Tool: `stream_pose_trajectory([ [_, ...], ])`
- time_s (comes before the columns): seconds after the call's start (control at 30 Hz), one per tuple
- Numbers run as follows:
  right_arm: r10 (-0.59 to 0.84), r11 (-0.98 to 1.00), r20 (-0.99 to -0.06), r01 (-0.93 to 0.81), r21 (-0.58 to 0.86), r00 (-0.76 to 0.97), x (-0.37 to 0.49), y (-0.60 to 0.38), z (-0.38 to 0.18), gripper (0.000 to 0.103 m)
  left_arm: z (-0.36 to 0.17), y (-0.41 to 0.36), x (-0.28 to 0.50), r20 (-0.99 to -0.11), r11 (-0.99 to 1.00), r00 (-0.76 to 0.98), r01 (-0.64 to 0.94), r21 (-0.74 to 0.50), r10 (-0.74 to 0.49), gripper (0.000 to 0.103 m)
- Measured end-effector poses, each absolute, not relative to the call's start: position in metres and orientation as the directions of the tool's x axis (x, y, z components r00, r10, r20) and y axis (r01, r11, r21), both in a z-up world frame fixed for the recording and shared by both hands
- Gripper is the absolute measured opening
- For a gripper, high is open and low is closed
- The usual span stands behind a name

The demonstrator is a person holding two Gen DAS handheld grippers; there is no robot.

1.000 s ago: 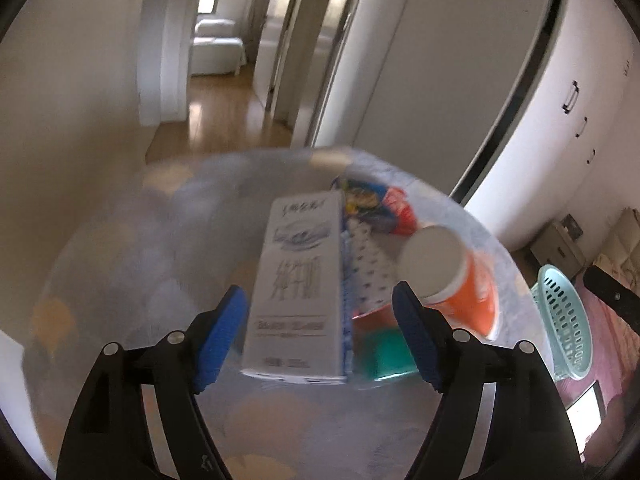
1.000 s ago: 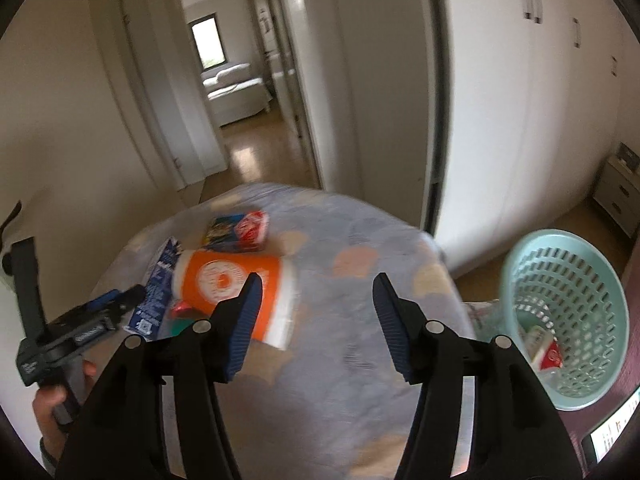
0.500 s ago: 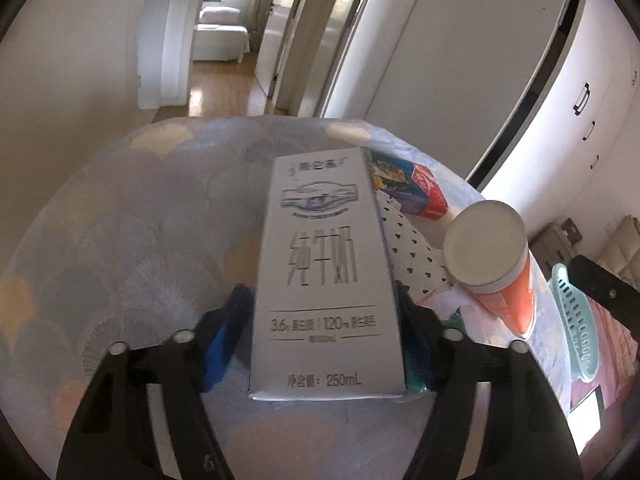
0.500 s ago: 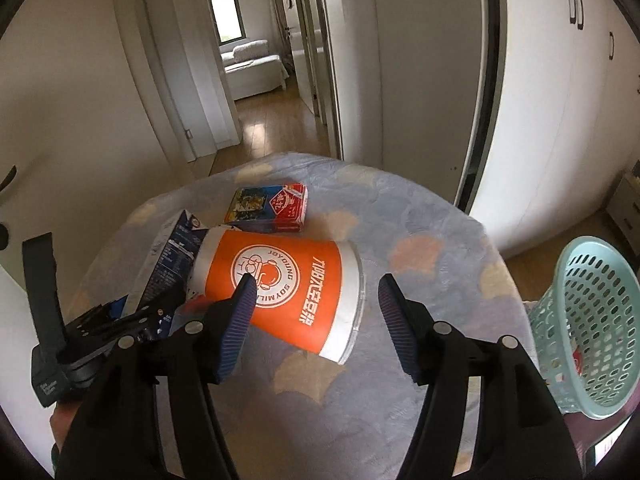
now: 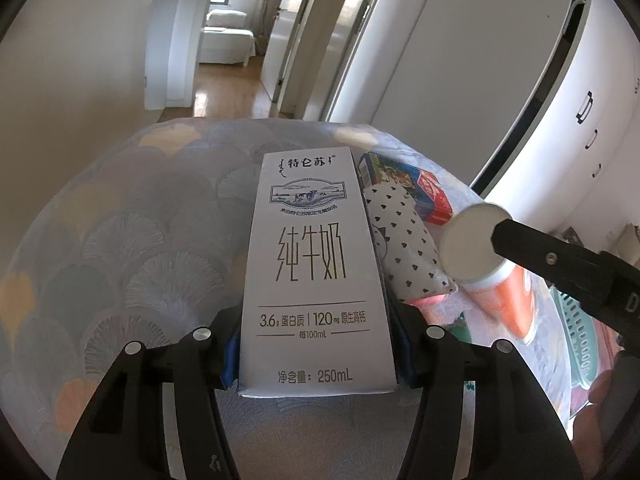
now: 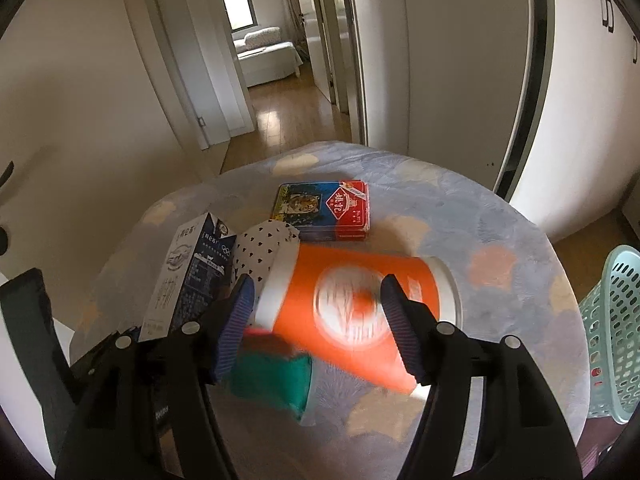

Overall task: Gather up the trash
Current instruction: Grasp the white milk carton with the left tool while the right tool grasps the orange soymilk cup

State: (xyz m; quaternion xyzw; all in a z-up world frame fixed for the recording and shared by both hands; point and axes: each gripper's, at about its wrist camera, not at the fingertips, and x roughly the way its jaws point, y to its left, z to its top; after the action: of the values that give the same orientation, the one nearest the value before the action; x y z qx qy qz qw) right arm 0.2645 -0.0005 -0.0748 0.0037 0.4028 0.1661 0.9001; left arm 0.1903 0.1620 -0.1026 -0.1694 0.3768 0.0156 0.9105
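We see the left gripper (image 5: pixel 316 354), its blue ribbed pads having just closed against the flat sides of a tall white cardboard milk carton (image 5: pixel 316 268), which rests on a round table under a smooth grey-blue cloth printed with fan shapes (image 5: pixel 132 248). Our right gripper (image 6: pixel 316 328) has its jaws partly spread on either side of a glossy orange paper cup with white rims (image 6: pixel 356 304), lying on its side; the picture is too blurred there for us to tell whether the pads touch it. Beside the carton lies a white heart-dotted paper cone (image 5: pixel 404 248), behind it a flat blue-and-red tin box (image 6: pixel 324 210). A slotted mint-green plastic basket (image 6: pixel 616 332) stands beyond the table's right edge.
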Motion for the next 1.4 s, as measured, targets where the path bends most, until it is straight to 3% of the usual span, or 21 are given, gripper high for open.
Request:
stream_pose_trajectory([
  [0.33, 0.236, 0.961, -0.735, -0.265, 0.08, 0.636, 0.263, 0.003, -0.07, 0.061, -0.102, 0.16, 0.192, -0.692, 0.943, 0.715, -0.155, -0.295, -0.099, 0.055],
  [0.4, 0.238, 0.961, -0.741, -0.262, 0.087, 0.628, 0.261, 0.001, -0.072, 0.049, -0.102, 0.16, 0.193, -0.691, 0.942, 0.715, -0.154, -0.298, -0.102, 0.055],
  [0.47, 0.254, 0.959, -0.745, -0.261, 0.111, 0.617, 0.253, -0.008, -0.071, 0.045, -0.102, 0.16, 0.192, -0.691, 0.943, 0.715, -0.153, -0.296, -0.101, 0.055],
  [0.57, 0.24, 0.964, -0.734, -0.248, 0.1, 0.635, 0.238, -0.021, -0.068, 0.032, -0.102, 0.156, 0.193, -0.694, 0.948, 0.714, -0.152, -0.28, -0.091, 0.055],
  [0.97, 0.213, 0.976, -0.763, -0.093, 0.199, 0.61, 0.211, -0.126, -0.086, 0.031, -0.103, 0.154, 0.195, -0.694, 0.95, 0.715, -0.149, -0.274, -0.088, 0.055],
  [1.03, 0.231, 0.97, -0.761, -0.083, 0.228, 0.606, 0.209, -0.136, -0.088, 0.036, -0.103, 0.154, 0.196, -0.693, 0.949, 0.715, -0.149, -0.277, -0.09, 0.055],
  [1.1, 0.248, 0.962, -0.753, -0.066, 0.264, 0.609, 0.208, -0.146, -0.089, 0.051, -0.103, 0.154, 0.196, -0.693, 0.949, 0.715, -0.148, -0.277, -0.09, 0.055],
  [1.17, 0.253, 0.959, -0.737, -0.065, 0.274, 0.627, 0.211, -0.147, -0.085, 0.052, -0.103, 0.154, 0.196, -0.693, 0.95, 0.715, -0.148, -0.276, -0.09, 0.055],
  [1.23, 0.257, 0.959, -0.725, -0.073, 0.275, 0.639, 0.217, -0.145, -0.082, 0.063, -0.103, 0.154, 0.196, -0.693, 0.949, 0.715, -0.147, -0.278, -0.092, 0.055],
  [1.27, 0.252, 0.959, -0.727, -0.066, 0.275, 0.638, 0.223, -0.142, -0.083, 0.076, -0.103, 0.155, 0.196, -0.693, 0.949, 0.715, -0.148, -0.279, -0.092, 0.055],
  [1.3, 0.251, 0.957, -0.734, -0.047, 0.287, 0.63, 0.231, -0.139, -0.085, 0.081, -0.103, 0.154, 0.195, -0.692, 0.949, 0.716, -0.148, -0.28, -0.092, 0.055],
  [1.4, 0.301, 0.933, -0.737, -0.025, 0.36, 0.605, 0.25, -0.136, -0.095, 0.082, -0.103, 0.154, 0.196, -0.69, 0.946, 0.717, -0.147, -0.287, -0.098, 0.055],
])
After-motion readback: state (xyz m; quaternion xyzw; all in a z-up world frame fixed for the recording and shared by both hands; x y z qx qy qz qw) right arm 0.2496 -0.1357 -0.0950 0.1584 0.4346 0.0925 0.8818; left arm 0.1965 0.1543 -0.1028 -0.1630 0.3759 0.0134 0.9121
